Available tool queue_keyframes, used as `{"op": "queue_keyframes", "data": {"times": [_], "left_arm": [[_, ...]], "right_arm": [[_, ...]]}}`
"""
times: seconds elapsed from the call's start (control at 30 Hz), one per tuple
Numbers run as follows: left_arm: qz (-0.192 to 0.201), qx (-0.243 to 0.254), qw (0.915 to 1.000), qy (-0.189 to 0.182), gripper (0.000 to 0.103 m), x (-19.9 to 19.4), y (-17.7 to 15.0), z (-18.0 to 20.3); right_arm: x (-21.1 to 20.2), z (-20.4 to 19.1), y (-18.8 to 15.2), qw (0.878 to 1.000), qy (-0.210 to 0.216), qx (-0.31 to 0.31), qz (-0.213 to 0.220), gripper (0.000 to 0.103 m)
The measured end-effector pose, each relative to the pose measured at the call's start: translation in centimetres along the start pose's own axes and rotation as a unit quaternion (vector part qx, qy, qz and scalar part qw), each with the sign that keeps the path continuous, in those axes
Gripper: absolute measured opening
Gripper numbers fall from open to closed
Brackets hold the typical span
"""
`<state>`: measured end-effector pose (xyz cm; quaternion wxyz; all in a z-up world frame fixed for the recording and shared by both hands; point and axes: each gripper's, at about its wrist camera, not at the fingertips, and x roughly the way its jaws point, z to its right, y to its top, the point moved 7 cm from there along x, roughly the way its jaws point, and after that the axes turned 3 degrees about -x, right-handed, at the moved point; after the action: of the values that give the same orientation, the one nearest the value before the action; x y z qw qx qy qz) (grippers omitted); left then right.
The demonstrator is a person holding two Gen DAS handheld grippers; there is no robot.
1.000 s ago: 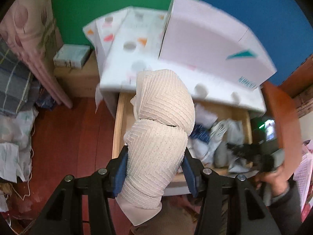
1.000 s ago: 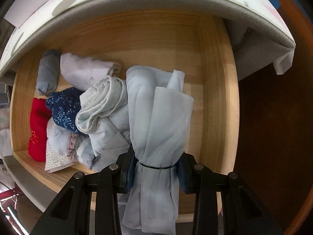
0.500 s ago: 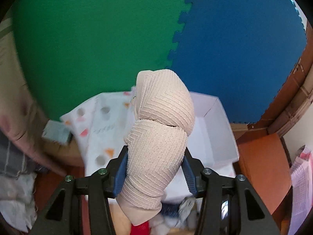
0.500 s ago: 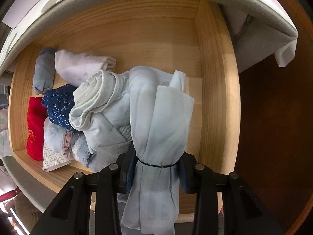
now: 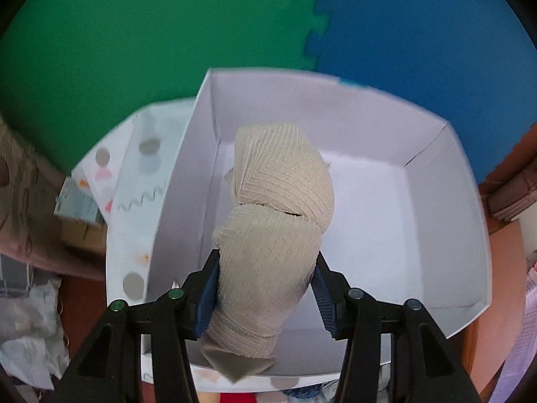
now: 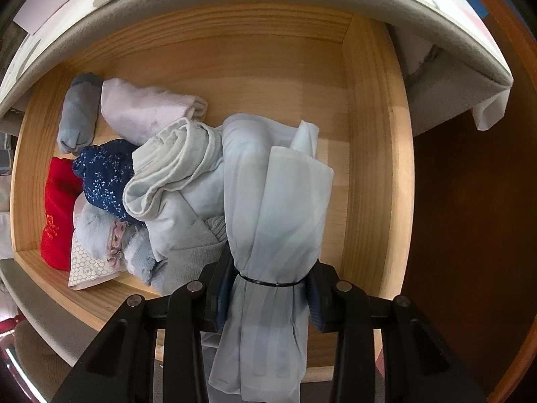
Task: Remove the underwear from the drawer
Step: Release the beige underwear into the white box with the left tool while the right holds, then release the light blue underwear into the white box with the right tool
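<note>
A: Left wrist view?
B: One left hand-held gripper (image 5: 265, 288) clenched on one beige ribbed underwear roll (image 5: 278, 221), over one white cardboard box (image 5: 446, 181).
A: Right wrist view?
B: One right hand-held gripper (image 6: 268, 288) grasping one pale-blue striped underwear bundle (image 6: 278, 208), over one wooden drawer (image 6: 369, 134) holding several soft folded garments.

Ribbed beige cloth roll (image 5: 275, 235); matt white box (image 5: 436, 181); grainy wooden drawer (image 6: 376, 141).
</note>
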<state>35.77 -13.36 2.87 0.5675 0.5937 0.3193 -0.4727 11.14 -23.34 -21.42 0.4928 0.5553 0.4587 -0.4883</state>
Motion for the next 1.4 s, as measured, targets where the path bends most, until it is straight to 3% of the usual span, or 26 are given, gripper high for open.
{"op": "queue_keyframes", "data": {"times": [0.43,0.67,0.83,1.13,1.4], "left_arm": [[-0.023,-0.004,0.9988,0.043,0.052,0.0,-3.7,-1.6],[-0.018,-0.007,0.9981,0.058,0.059,0.3,-3.0,-1.8],[-0.012,-0.007,0.9989,0.045,0.061,-0.3,-2.6,-1.3],[0.036,0.025,0.9978,0.051,0.062,-6.3,-2.1,-1.1],[0.100,0.036,0.9922,0.065,0.062,-15.1,-5.9,-3.9]], "right_arm": [[-0.4,0.0,0.1,1.000,-0.001,0.001,-0.002,0.036],[-0.5,0.4,0.1,1.000,0.003,0.005,-0.003,0.036],[-0.6,1.1,0.2,1.000,0.008,0.009,-0.004,0.036],[-0.8,1.7,0.3,1.000,0.007,0.010,-0.005,0.036],[-0.8,2.0,0.5,1.000,0.005,0.017,-0.007,0.036]]}}
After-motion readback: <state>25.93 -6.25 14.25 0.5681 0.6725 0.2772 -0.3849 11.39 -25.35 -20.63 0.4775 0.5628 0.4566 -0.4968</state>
